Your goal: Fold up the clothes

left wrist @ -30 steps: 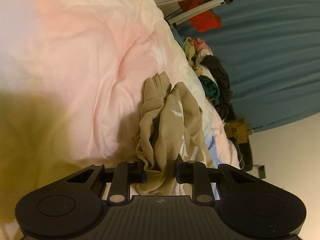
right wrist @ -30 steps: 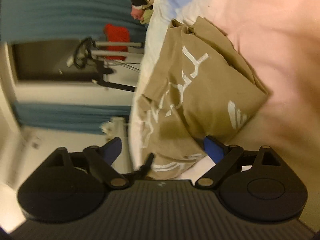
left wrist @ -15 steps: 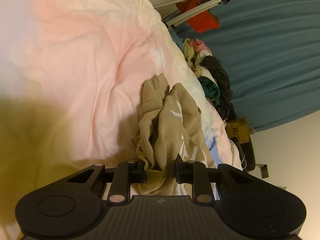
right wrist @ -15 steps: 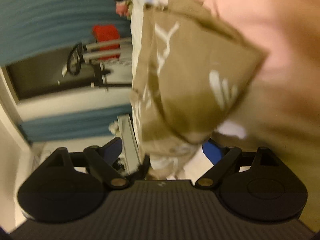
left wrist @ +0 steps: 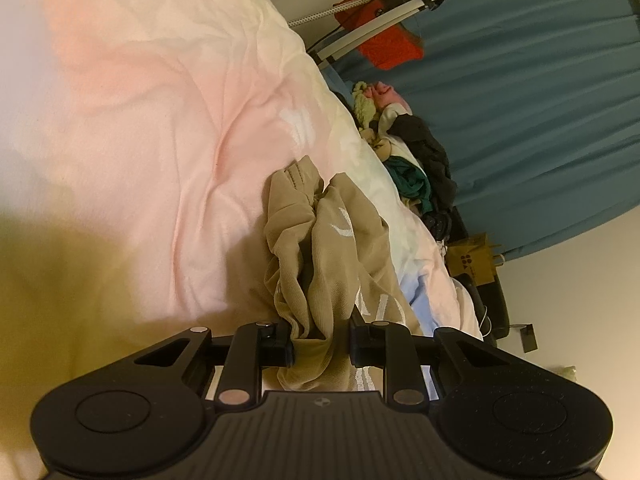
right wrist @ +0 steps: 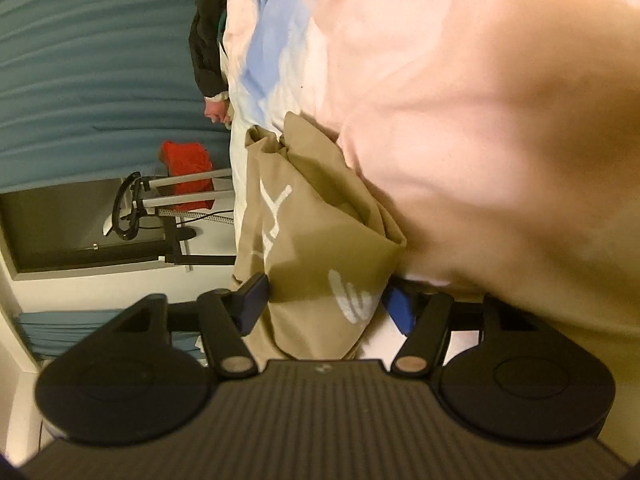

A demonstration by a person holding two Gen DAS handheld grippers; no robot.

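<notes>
A tan garment with white lettering lies bunched on the pink and white bedding. My left gripper is shut on one bunched end of it, and the cloth fills the narrow gap between its black fingers. In the right wrist view the same tan garment hangs down at the bed's edge, against the bedding. My right gripper has its blue-padded jaws closing, with a folded corner of the garment between them. The pads stand beside the cloth and I see no squeeze on it.
A pile of mixed clothes sits at the bed's far edge before a blue curtain. A metal rack with a red cloth stands behind, and a cardboard box on the floor. The rack also shows left of the right gripper.
The right gripper dropped a little and rolled, and its jaws narrowed around the garment's corner. The left gripper kept its hold and its place.
</notes>
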